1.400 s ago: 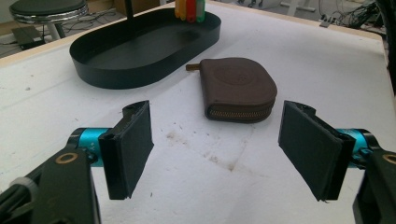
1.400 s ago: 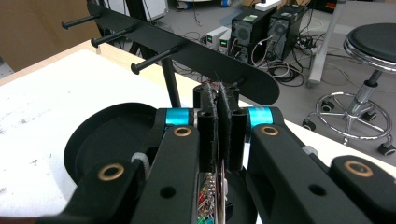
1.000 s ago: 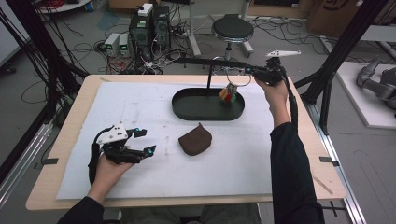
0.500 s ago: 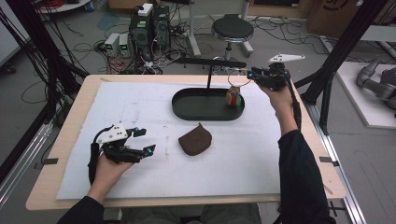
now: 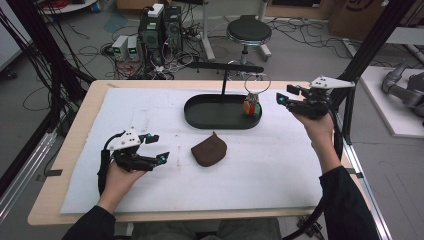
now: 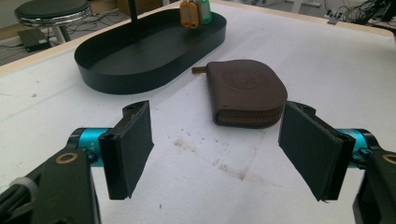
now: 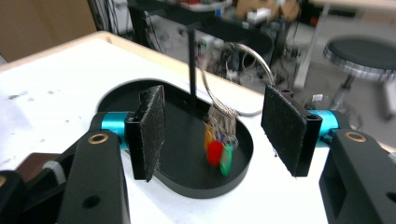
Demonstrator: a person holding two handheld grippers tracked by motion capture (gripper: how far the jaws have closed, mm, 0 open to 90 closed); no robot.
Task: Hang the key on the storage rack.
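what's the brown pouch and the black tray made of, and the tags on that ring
Brown pouch: looks like leather or faux leather, matte with a faint embossed circle and a brassy zip along its edge. Black tray: probably painted metal, thin rigid wall with a satin sheen. Tags: seemingly glossy coloured plastic, orange, red and green, hanging from a silvery wire ring.

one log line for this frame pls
right gripper: jaws just opened, nothing between them, beside tray | key ring: hanging on stand, tags over tray | left gripper: open, near brown pouch
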